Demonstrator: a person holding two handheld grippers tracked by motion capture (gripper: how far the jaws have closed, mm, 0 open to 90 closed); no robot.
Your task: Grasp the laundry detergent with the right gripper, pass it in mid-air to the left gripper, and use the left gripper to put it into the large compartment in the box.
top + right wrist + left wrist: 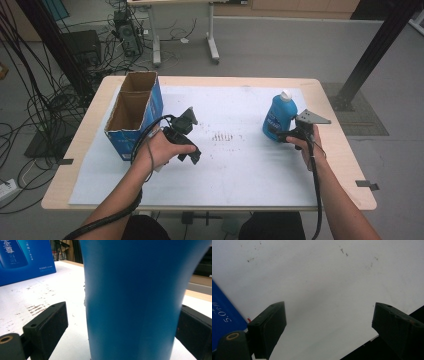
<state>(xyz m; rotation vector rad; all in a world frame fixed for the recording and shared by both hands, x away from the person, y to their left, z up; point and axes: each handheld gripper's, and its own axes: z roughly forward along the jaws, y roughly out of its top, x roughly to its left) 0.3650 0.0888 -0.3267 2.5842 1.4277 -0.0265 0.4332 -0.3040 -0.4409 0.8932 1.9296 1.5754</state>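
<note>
Blue bottle point(278, 116), upright, judged smooth, rigid, moderately heavy, best gripped mid-body; right hand-held gripper point(120, 322) brackets it, left jaw clear; left hand-held gripper point(329, 327) wide, empty.

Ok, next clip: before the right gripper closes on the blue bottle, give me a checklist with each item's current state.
1. Blue bottle upright on the table: ok; it stands with its white cap on top.
2. Bottle sits between the right gripper's jaws: ok; in the right gripper view its body stands between the two.
3. Jaws touching the bottle: not ok; a gap shows on the left side, the right side cannot be told.
4. Left gripper free: ok; jaws wide apart over the white sheet, nothing between them.
5. Cardboard box open at the top: ok.
6. Contents of the box: cannot tell.
</note>
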